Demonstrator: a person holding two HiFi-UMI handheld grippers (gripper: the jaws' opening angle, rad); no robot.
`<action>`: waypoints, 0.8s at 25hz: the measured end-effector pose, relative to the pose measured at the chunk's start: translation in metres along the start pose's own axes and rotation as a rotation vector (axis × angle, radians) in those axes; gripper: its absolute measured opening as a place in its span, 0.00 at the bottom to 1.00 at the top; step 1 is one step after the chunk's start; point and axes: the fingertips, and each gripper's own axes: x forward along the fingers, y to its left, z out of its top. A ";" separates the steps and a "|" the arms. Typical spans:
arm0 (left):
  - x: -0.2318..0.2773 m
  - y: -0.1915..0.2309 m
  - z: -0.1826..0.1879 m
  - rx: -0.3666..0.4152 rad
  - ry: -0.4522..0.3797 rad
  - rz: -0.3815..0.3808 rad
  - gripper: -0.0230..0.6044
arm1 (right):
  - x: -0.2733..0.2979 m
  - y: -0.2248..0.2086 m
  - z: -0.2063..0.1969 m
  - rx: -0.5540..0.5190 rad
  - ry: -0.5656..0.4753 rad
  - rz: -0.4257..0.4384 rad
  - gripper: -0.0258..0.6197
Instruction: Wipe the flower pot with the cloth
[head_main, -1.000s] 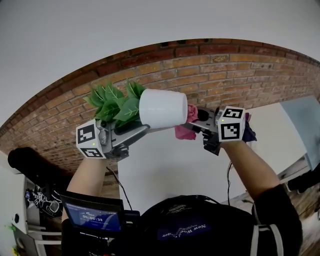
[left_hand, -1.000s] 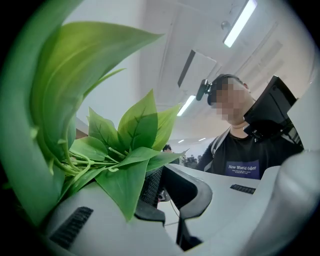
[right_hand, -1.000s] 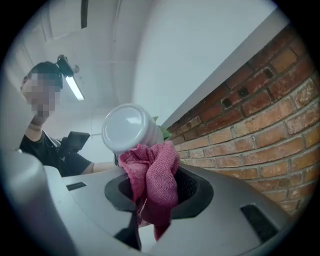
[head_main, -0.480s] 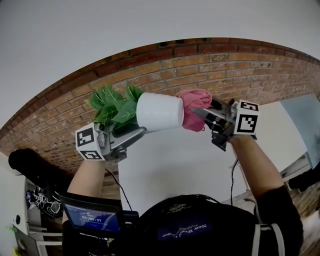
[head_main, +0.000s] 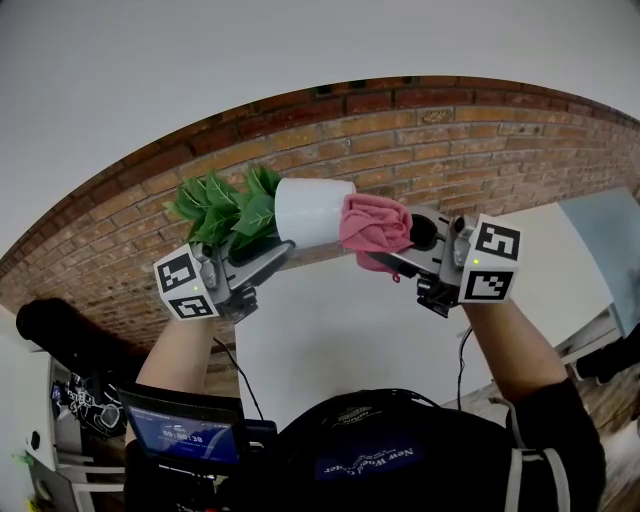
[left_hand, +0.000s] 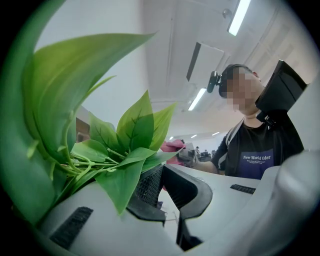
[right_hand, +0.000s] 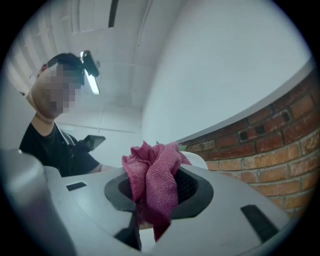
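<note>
White flower pot (head_main: 312, 212) lies on its side in the air above the bench (head_main: 330, 345), its leaves (head_main: 222, 205) pointing left. The left tongs (head_main: 283, 251) are pinched nearly shut on its rim, likely to expose its wall. The right tongs (head_main: 400, 258) clamp a bunched pink cloth (head_main: 375, 228) against its base end.

Surface finishes
Your flower pot (head_main: 312, 212) reads smooth, matt white; your cloth (head_main: 375, 230) coarse woven pink; leaves (head_main: 225, 205) waxy plastic.

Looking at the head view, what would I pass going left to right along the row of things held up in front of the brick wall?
Green leaves → white flower pot → pink cloth → right gripper.
</note>
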 end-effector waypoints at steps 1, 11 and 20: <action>0.001 0.000 -0.003 0.012 0.022 0.006 0.05 | 0.003 0.005 -0.002 -0.050 0.029 -0.002 0.21; 0.055 -0.066 -0.070 0.327 0.428 -0.150 0.05 | 0.014 0.016 -0.027 -0.383 0.324 -0.056 0.21; 0.036 -0.075 -0.029 0.236 0.267 -0.210 0.05 | 0.003 -0.042 -0.003 -0.040 0.194 -0.098 0.21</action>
